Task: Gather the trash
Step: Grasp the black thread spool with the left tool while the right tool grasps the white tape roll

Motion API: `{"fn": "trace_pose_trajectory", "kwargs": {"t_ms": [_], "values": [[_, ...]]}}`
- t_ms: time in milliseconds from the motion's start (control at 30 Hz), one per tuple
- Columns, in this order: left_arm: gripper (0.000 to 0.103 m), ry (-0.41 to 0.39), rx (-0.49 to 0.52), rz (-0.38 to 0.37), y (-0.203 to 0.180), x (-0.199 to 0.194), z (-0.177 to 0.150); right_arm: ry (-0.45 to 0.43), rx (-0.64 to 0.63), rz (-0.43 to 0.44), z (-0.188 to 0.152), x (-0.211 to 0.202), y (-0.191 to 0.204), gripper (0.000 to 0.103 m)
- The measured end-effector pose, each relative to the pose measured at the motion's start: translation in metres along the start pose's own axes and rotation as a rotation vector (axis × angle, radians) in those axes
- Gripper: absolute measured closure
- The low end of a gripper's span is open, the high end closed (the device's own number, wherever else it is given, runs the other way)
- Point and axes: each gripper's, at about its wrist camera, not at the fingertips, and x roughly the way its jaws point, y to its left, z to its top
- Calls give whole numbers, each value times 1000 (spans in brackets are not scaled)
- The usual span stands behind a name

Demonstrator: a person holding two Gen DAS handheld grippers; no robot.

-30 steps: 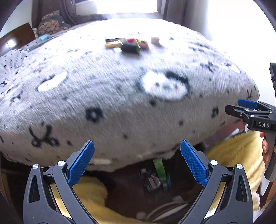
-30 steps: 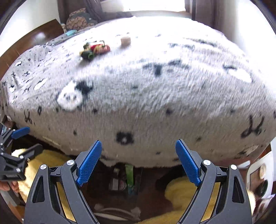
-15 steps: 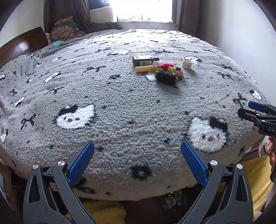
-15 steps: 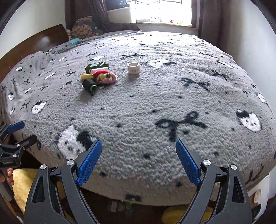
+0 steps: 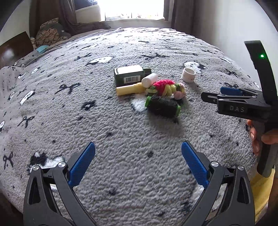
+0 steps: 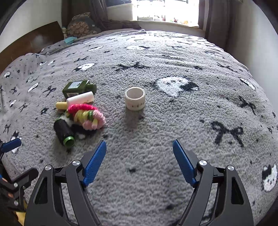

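Observation:
A small heap of items lies on the grey fleece bed cover (image 5: pixel 121 139): a dark green box (image 5: pixel 129 75) (image 6: pixel 78 87), a white tube (image 5: pixel 149 80) (image 6: pixel 80 99), a yellow tube (image 5: pixel 129 89), a coil of pink, yellow and green hair ties (image 5: pixel 166 87) (image 6: pixel 86 116), and a black roller with green ends (image 5: pixel 163 106) (image 6: pixel 63 133). A white tape roll (image 5: pixel 188 74) (image 6: pixel 135 98) stands apart. My left gripper (image 5: pixel 138 161) is open, short of the heap. My right gripper (image 6: pixel 139 160) has its jaws closing with nothing between them, in line with the tape roll.
Pillows (image 6: pixel 81 26) and a dark wooden headboard (image 6: pixel 31 41) lie at the far left, a window (image 5: pixel 133 8) with curtains at the far end, a wall (image 5: pixel 217 22) on the right. A hand (image 5: pixel 260 137) holds the right gripper's handle.
Both grippers moved forward from the bed's foot edge over the cover, so the heap and tape roll are much nearer. The right gripper's jaws narrowed a little.

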Motion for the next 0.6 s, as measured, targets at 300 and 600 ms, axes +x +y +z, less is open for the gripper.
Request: {"fn": "trace_pose_trajectory", "kwargs": {"t_ms": [300, 600], "values": [[27, 22, 37, -45, -20, 42, 33, 0, 4, 27, 34, 37, -5, 37], [50, 29, 51, -64, -22, 59, 47, 27, -23, 36, 51, 58, 3, 63]]}}
